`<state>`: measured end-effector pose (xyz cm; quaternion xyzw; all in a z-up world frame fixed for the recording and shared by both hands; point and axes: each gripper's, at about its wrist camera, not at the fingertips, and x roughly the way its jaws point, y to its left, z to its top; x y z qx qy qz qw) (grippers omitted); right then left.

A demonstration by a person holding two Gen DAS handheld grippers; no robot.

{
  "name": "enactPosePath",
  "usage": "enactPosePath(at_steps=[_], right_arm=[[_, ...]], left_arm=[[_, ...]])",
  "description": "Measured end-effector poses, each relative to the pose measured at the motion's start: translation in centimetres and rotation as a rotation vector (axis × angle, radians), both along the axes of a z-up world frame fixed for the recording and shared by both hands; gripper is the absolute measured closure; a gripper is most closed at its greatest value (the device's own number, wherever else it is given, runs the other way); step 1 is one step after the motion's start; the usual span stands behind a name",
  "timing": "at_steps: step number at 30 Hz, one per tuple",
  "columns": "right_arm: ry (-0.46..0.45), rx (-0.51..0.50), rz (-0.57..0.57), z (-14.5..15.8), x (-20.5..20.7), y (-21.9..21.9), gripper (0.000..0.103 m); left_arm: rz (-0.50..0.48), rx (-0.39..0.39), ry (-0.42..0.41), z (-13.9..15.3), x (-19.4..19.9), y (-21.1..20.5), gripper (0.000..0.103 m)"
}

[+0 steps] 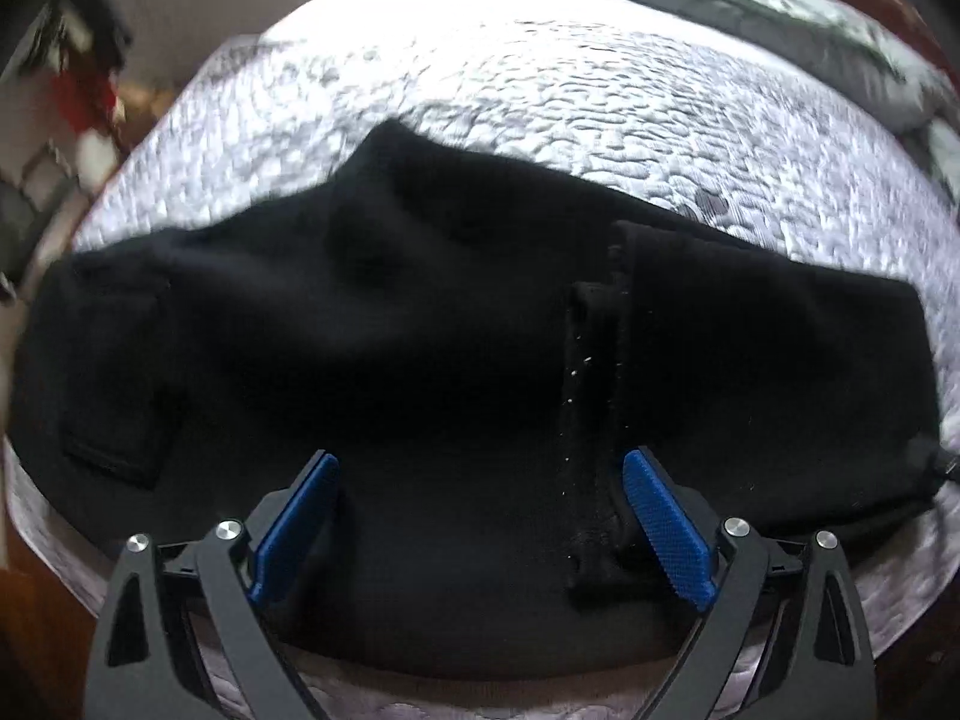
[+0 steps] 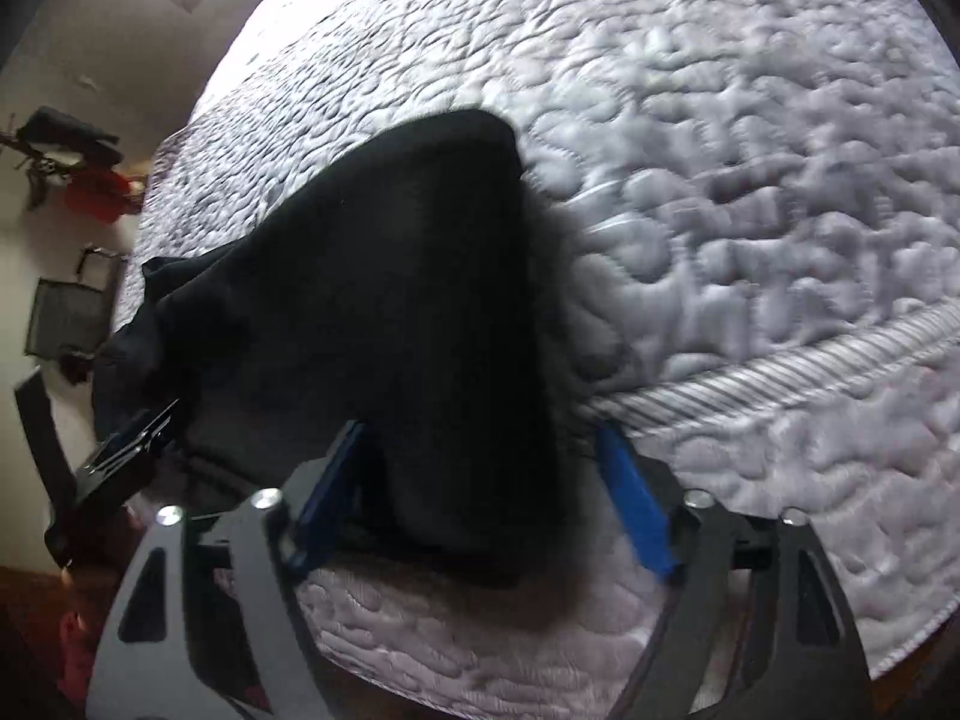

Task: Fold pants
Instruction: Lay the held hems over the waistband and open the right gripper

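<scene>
Pants point(image 1: 420, 330) fill the left wrist view, black and spread across the quilted white bedspread point(image 1: 540, 90), already doubled so that a ribbed band or cuff point(image 1: 594, 396) lies on top, running toward the camera. A square patch pocket point(image 1: 120, 372) shows at the left end. The left gripper point(image 1: 480, 516) hangs just over the near edge of the cloth with its blue pads point(image 1: 666, 534) spread wide and nothing between them. A rumpled grey blanket point(image 1: 780, 18) lies far back on the bed.

From the right wrist view, the same pants point(image 2: 420, 300) run away to the left, one end rising in a rounded hump near the corded seam point(image 2: 750, 372) of the bedspread point(image 2: 720, 120). The right gripper point(image 2: 480, 510) straddles the near end of the fabric, jaws wide; cloth sits between the pads, but they do not look closed on it. The left gripper point(image 2: 129, 450) shows at the left edge, over the garment.

Judging by this, a first fold is down and the hands are setting up the next one. That calls for both claws to close on the near edge or ends, catching every layer, then carrying the cloth over evenly so the band stays aligned.
</scene>
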<state>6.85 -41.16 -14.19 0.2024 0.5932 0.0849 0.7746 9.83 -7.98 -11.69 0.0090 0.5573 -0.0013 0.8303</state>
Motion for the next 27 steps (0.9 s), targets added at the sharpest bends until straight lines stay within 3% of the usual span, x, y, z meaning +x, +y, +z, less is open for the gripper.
enactPosePath(at_steps=[1, 4, 7, 10, 14, 17, 18, 22, 25, 27], right_arm=[[-0.008, -0.006, 0.023, 0.4, 0.1, 0.2, 0.05], [-0.049, 0.046, 0.068, 2.5, 0.1, 0.4, 0.08], [-0.136, 0.044, 0.09, 5.6, -0.2, -0.1, 0.083], [-0.142, 0.028, 0.077, 6.7, -0.8, -0.9, 0.084], [-0.046, -0.04, 0.059, 2.7, -0.4, -0.8, 0.083], [-0.034, -0.026, 0.029, 1.4, -0.3, -1.2, 0.074], [-0.036, -0.048, 0.033, 1.9, -0.4, -1.0, 0.066], [-0.127, -0.252, 0.042, 6.8, -0.9, -0.9, 0.064], [-0.192, -0.225, 0.068, 9.4, 0.3, -0.2, 0.064], [-0.192, -0.196, 0.096, 10.0, 1.1, 0.9, 0.064]], left_arm=[[0.014, -0.022, 0.01, -0.1, 0.1, 0.3, 0.007], [0.005, 0.006, -0.001, 0.2, -0.1, -0.3, 0.007], [-0.011, 0.011, -0.013, 0.6, -0.5, -1.2, 0.008], [-0.041, 0.035, -0.029, 0.4, -0.9, -2.4, 0.007], [-0.028, -0.002, -0.024, -0.4, -0.6, -2.3, 0.006], [-0.029, -0.023, -0.022, -0.2, -0.6, -2.0, 0.006], [-0.03, -0.023, -0.021, 0.0, -0.6, -1.9, 0.006], [-0.03, -0.007, -0.072, 2.5, -0.9, -2.1, 0.008], [-0.066, -0.039, -0.143, 5.0, -0.8, -3.4, 0.008], [-0.114, -0.055, -0.145, 5.6, -0.3, -4.9, 0.008]])
